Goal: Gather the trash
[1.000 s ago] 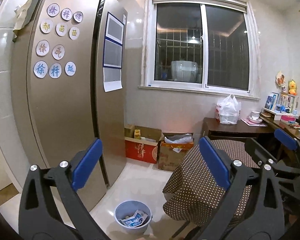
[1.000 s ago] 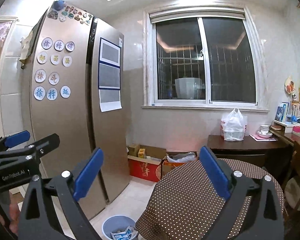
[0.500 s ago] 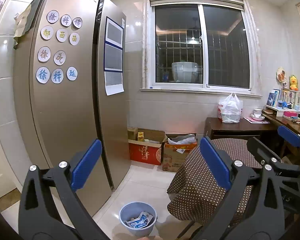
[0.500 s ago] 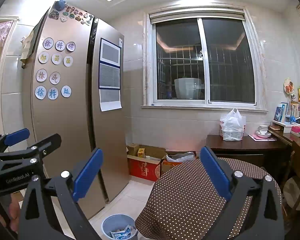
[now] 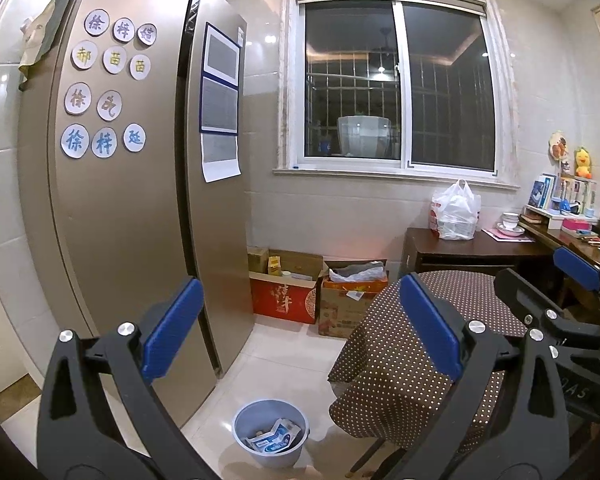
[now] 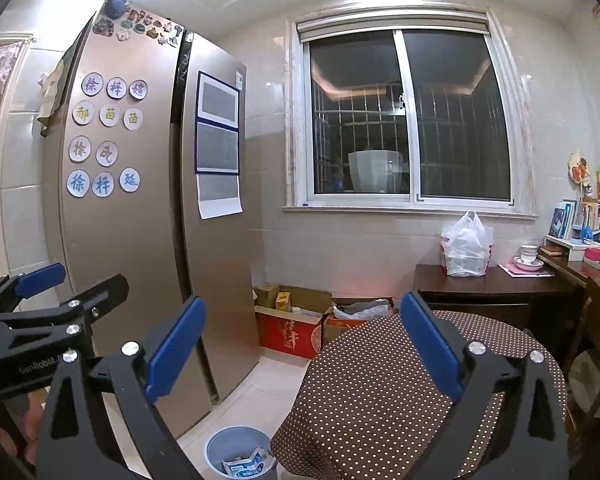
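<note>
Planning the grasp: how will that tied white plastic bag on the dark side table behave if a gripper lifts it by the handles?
The white plastic bag is probably floppy: thin film, crumpled, handles knotted on top. Its bulging lower half suggests contents that may sag and swing when lifted. It looks unlikely to roll, slumped flat on the dark side table.

Black gripper frames, blue-padded fingers [image 5: 172,328] (silver screws, white "GenRobot" lettering)

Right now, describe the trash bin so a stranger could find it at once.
Start at the tall fridge. On the floor between it and the dotted tablecloth stands the bin, a small round pale-blue bucket holding a blue-and-white wrapper, unlike the cardboard boxes by the wall.
</note>
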`<action>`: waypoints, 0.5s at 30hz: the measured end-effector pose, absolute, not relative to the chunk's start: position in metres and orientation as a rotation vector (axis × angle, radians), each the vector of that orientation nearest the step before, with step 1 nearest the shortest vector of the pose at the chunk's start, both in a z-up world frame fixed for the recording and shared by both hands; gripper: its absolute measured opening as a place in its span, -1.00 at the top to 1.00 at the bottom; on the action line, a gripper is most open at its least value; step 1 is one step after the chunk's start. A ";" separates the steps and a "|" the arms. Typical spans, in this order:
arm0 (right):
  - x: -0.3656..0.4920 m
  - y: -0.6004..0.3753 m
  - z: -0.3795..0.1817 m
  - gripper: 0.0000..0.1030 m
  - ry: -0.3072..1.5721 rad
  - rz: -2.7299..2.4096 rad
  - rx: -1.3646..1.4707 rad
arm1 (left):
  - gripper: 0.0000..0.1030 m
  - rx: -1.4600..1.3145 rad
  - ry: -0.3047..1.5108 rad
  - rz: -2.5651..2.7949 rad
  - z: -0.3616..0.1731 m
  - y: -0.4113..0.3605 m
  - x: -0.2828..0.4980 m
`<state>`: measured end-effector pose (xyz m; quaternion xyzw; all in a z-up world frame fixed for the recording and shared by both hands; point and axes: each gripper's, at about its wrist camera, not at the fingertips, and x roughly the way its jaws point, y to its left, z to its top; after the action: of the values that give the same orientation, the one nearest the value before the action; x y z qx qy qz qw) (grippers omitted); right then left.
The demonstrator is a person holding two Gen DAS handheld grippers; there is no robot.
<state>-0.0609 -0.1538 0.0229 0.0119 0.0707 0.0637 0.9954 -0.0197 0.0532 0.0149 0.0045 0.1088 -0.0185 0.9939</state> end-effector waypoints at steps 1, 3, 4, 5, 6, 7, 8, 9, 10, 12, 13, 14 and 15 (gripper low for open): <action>-0.060 -0.154 0.023 -0.86 0.143 0.128 0.025 | -0.88 0.010 0.218 -0.037 0.015 0.054 -0.019; -0.058 -0.153 0.022 -0.86 0.146 0.129 0.025 | -0.88 0.012 0.219 -0.037 0.015 0.054 -0.016; -0.057 -0.153 0.022 -0.86 0.149 0.129 0.025 | -0.88 0.011 0.219 -0.038 0.014 0.055 -0.016; -0.056 -0.152 0.021 -0.86 0.150 0.129 0.026 | -0.88 0.010 0.219 -0.039 0.014 0.055 -0.015; -0.055 -0.151 0.021 -0.86 0.152 0.130 0.027 | -0.88 0.010 0.222 -0.038 0.014 0.054 -0.016; -0.054 -0.150 0.020 -0.86 0.153 0.129 0.028 | -0.88 0.009 0.223 -0.038 0.014 0.054 -0.015; -0.053 -0.150 0.020 -0.86 0.155 0.129 0.027 | -0.88 0.010 0.222 -0.038 0.013 0.053 -0.014; -0.052 -0.149 0.020 -0.86 0.155 0.129 0.027 | -0.88 0.010 0.223 -0.039 0.014 0.054 -0.014; -0.052 -0.149 0.020 -0.86 0.157 0.129 0.028 | -0.88 0.010 0.223 -0.039 0.014 0.054 -0.014; -0.050 -0.147 0.020 -0.86 0.159 0.129 0.029 | -0.88 0.008 0.223 -0.041 0.013 0.054 -0.012; -0.050 -0.146 0.019 -0.86 0.160 0.128 0.030 | -0.88 0.007 0.223 -0.042 0.013 0.055 -0.011; -0.049 -0.146 0.019 -0.86 0.162 0.128 0.030 | -0.88 0.007 0.223 -0.042 0.013 0.054 -0.011; -0.049 -0.146 0.019 -0.86 0.162 0.127 0.030 | -0.87 0.007 0.224 -0.042 0.013 0.054 -0.011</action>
<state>-0.0493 -0.1458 0.0188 0.0151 0.0810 0.0632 0.9946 -0.0110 0.0542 0.0129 0.0037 0.1120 -0.0210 0.9935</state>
